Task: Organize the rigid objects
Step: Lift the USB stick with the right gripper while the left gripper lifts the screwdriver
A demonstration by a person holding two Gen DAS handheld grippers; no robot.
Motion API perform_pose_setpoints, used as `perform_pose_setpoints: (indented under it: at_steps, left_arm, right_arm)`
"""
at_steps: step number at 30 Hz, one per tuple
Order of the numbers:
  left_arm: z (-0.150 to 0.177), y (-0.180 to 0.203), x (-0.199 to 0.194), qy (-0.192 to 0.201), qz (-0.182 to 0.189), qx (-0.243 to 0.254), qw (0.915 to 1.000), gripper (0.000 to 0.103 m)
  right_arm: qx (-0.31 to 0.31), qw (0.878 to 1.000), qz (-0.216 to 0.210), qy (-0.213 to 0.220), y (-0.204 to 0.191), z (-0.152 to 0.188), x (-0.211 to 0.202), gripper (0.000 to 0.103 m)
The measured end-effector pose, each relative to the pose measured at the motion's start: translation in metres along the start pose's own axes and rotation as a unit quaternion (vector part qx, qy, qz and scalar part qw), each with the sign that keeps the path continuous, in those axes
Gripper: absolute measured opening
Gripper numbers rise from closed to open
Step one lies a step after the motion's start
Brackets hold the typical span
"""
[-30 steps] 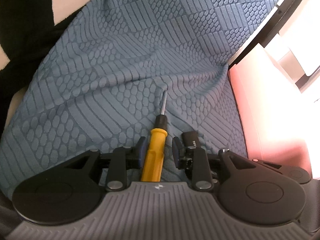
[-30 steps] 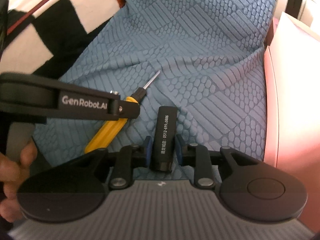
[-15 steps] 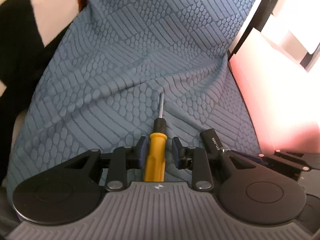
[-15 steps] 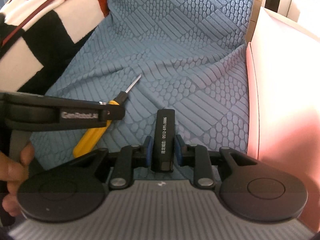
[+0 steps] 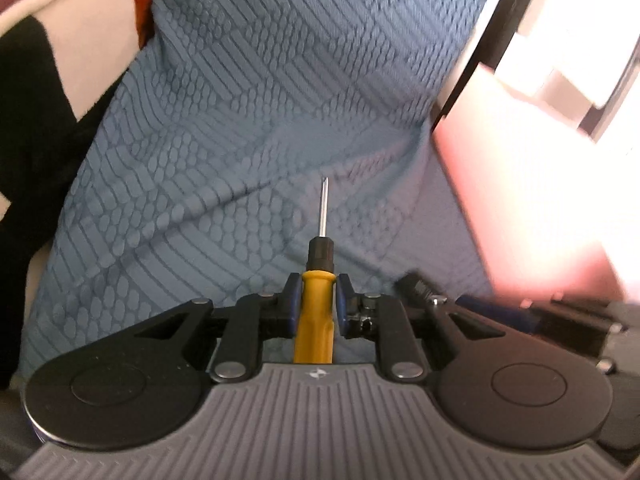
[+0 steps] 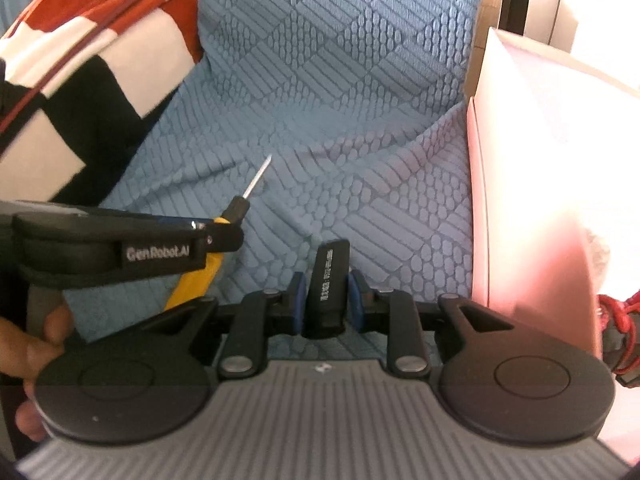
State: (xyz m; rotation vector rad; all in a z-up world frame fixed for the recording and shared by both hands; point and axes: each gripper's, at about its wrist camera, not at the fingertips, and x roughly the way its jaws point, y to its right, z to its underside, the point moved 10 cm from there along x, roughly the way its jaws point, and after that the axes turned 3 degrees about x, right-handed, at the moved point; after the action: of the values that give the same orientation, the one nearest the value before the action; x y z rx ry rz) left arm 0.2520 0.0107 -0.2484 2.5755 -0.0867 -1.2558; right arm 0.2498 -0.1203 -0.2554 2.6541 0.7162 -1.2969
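Blue textured cloth (image 5: 248, 128) under claw-held screwdriver (image 5: 316, 300) and black stick (image 6: 329, 280)

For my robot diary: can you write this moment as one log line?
left gripper: closing on yellow screwdriver | right gripper: holds black stick | under: blue cloth

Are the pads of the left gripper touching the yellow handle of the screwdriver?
Touching. The left wrist view shows the left gripper closing, both blue pads flush against the screwdriver handle, no gap on either side.

Open blue cloth (image 5: 280, 120) lies ahead; pink box (image 6: 540, 200) walls right, checkered cushion (image 6: 80, 80) left.
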Motion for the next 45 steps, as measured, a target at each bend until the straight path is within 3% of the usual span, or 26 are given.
perform_pose_setpoints:
  at_steps: [2, 10, 21, 33, 36, 38, 45]
  left_arm:
    - [-0.004, 0.001, -0.008, 0.009, 0.011, -0.014, 0.9998, 0.021]
    - [-0.006, 0.001, -0.026, 0.024, 0.016, -0.028, 0.9992, 0.021]
    - [0.004, -0.003, -0.033, 0.023, 0.015, -0.04, 0.9988, 0.021]
    - [0.005, -0.009, -0.03, 0.019, 0.026, -0.058, 0.9978, 0.021]
    - [0.004, -0.012, -0.029, 0.017, 0.027, -0.067, 0.9972, 0.021]
    - [0.004, -0.013, -0.029, 0.016, 0.03, -0.073, 0.9968, 0.021]
    - [0.003, -0.013, -0.029, 0.013, 0.038, -0.082, 0.9958, 0.021]
  right_arm:
    - [0.006, 1.0, 0.001, 0.005, -0.001, -0.001, -0.009, 0.011]
    - [0.013, 1.0, 0.005, -0.011, -0.001, 0.006, -0.012, 0.005]
    - [0.03, 0.999, -0.001, -0.02, -0.001, 0.012, -0.002, 0.005]
    - [0.055, 0.998, 0.008, -0.002, 0.006, 0.011, -0.011, 0.008]
    - [0.067, 0.998, 0.008, -0.001, 0.008, 0.013, -0.012, 0.023]
    - [0.077, 0.997, -0.005, -0.006, 0.006, 0.015, -0.012, 0.043]
    - [0.085, 0.996, -0.009, -0.02, 0.005, 0.028, -0.007, 0.044]
